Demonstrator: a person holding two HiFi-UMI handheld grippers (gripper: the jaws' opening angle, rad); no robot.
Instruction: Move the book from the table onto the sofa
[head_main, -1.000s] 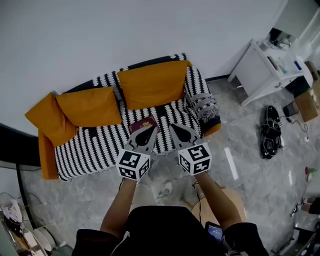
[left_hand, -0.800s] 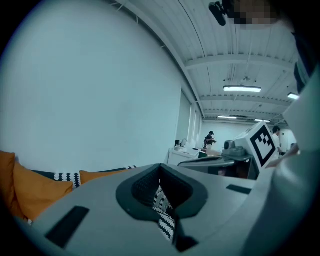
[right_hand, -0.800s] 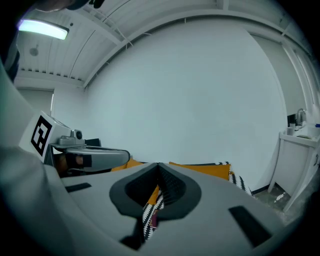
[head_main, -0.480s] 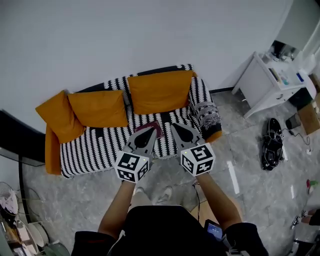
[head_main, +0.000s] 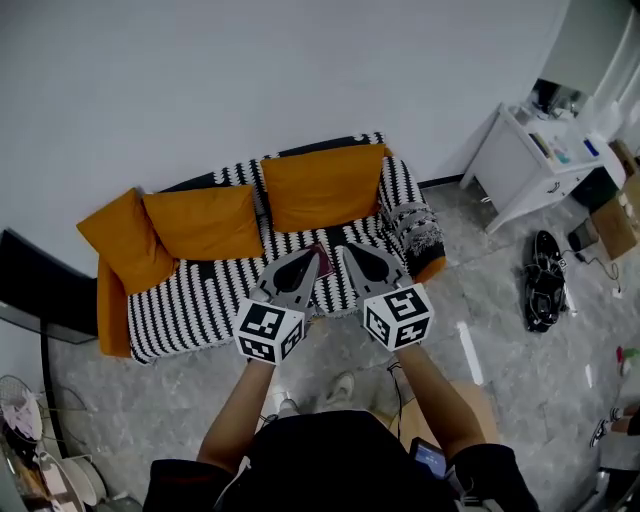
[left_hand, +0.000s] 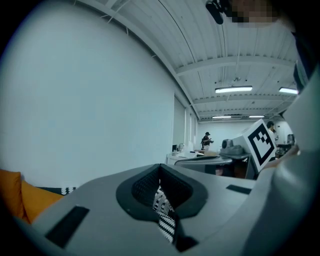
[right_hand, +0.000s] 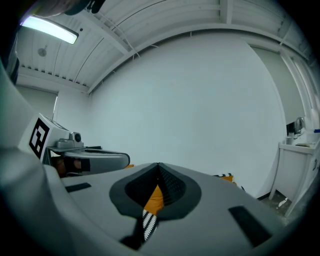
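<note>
A dark red book (head_main: 322, 262) lies on the seat of the black-and-white patterned sofa (head_main: 200, 295). Only a sliver of it shows between my two gripper tips in the head view. My left gripper (head_main: 308, 256) and right gripper (head_main: 347, 250) are held side by side in the air in front of the sofa, well above the seat, pointing at it. Both are shut with nothing between the jaws. In the left gripper view the left gripper (left_hand: 159, 167) shows closed tips with sofa pattern behind them. The right gripper (right_hand: 158, 165) likewise has closed tips, with an orange cushion behind.
Orange cushions (head_main: 320, 185) (head_main: 205, 220) (head_main: 115, 240) lean on the sofa back. A folded patterned blanket (head_main: 410, 225) hangs over the right arm. A white desk (head_main: 530, 160) and a black bag (head_main: 545, 275) are at the right. The person's feet (head_main: 340, 388) stand on grey floor.
Both grippers have lifted up and away from the sofa seat, still shut. The book stays on the seat and is now mostly covered by the gripper tips.
</note>
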